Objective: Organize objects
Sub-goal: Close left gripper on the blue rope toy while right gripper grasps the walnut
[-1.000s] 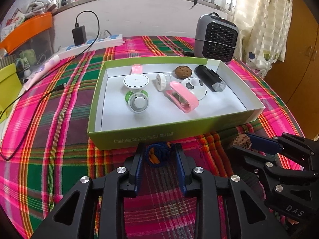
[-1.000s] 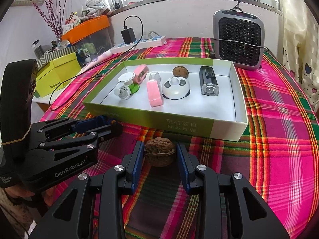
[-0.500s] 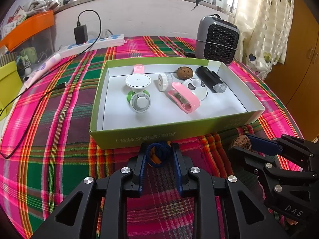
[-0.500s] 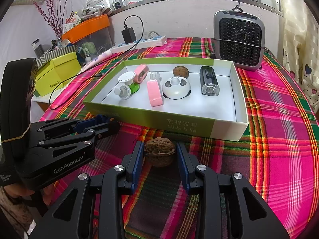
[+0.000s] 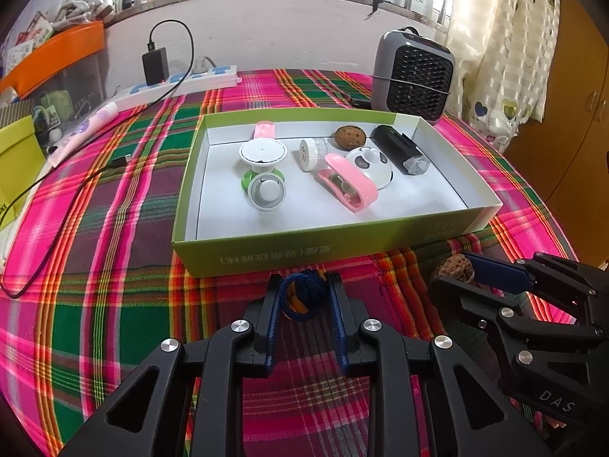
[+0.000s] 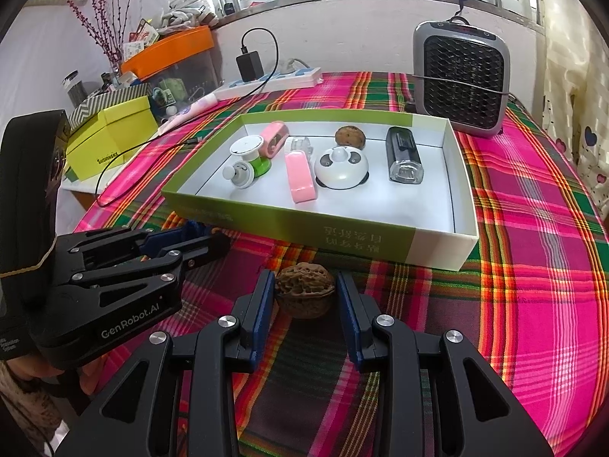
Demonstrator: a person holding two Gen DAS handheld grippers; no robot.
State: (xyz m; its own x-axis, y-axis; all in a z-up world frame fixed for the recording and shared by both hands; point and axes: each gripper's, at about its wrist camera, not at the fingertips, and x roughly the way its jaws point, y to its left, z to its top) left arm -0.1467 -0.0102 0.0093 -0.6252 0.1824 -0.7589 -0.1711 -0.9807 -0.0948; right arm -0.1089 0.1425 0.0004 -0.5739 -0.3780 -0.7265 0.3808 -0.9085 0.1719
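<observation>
1. The left claw (image 5: 302, 295) had narrowed since a second earlier, now clenched on the dark blue cord bundle (image 5: 300, 297) on the bench (image 5: 114, 285).
2. The right claw (image 6: 304, 293), unchanged, seemingly gripped the walnut (image 6: 304, 295) before the green box (image 6: 289, 228).

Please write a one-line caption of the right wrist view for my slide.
Right claw grips a walnut on the plaid tablecloth, before a green box of small items.

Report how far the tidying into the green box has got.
Done: the green box already holds several small items, among them a walnut at the back. In hand: the left gripper is shut on a blue cord bundle, the right gripper on a second walnut, both on the tablecloth. Left: lifting both in.
</observation>
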